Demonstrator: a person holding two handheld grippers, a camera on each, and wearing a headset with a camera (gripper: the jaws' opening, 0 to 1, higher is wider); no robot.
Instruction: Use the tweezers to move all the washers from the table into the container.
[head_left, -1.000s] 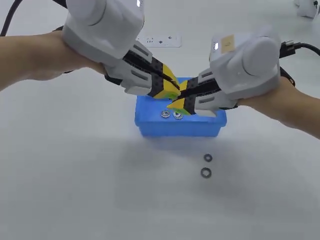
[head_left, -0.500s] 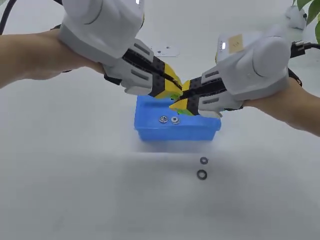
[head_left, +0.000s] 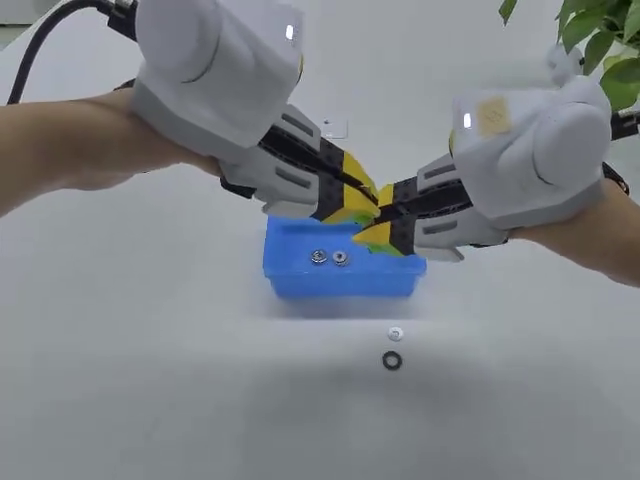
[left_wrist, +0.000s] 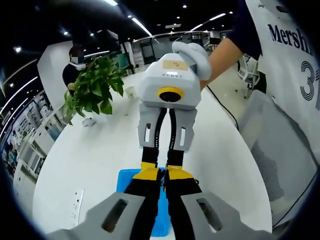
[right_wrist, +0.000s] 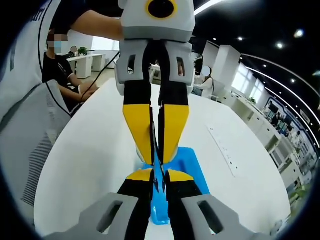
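Observation:
My left gripper (head_left: 362, 200) and right gripper (head_left: 377, 228) meet tip to tip just above the back right of the blue container (head_left: 300, 275). Thin dark tweezers (right_wrist: 156, 160) run between the left gripper's (right_wrist: 156, 131) yellow jaws and reach into the right gripper's (right_wrist: 158, 180) own jaws; both pairs stand nearly closed on them. In the left gripper view my left gripper (left_wrist: 163, 197) faces the right gripper (left_wrist: 163, 172) head on. Two washers (head_left: 329, 258) lie inside the container. On the table in front of it lie a pale washer (head_left: 396, 334) and a dark washer (head_left: 392, 361).
A white power strip (head_left: 334, 128) lies on the table behind the container, and a potted plant (head_left: 590, 30) stands at the far right. A person in a mask (right_wrist: 52, 47) sits beyond the table's edge. The white table (head_left: 150, 380) spreads wide in front and to the left.
The whole picture has shifted with the head. The two grippers stay tip to tip over the container, and the washers lie where they were.

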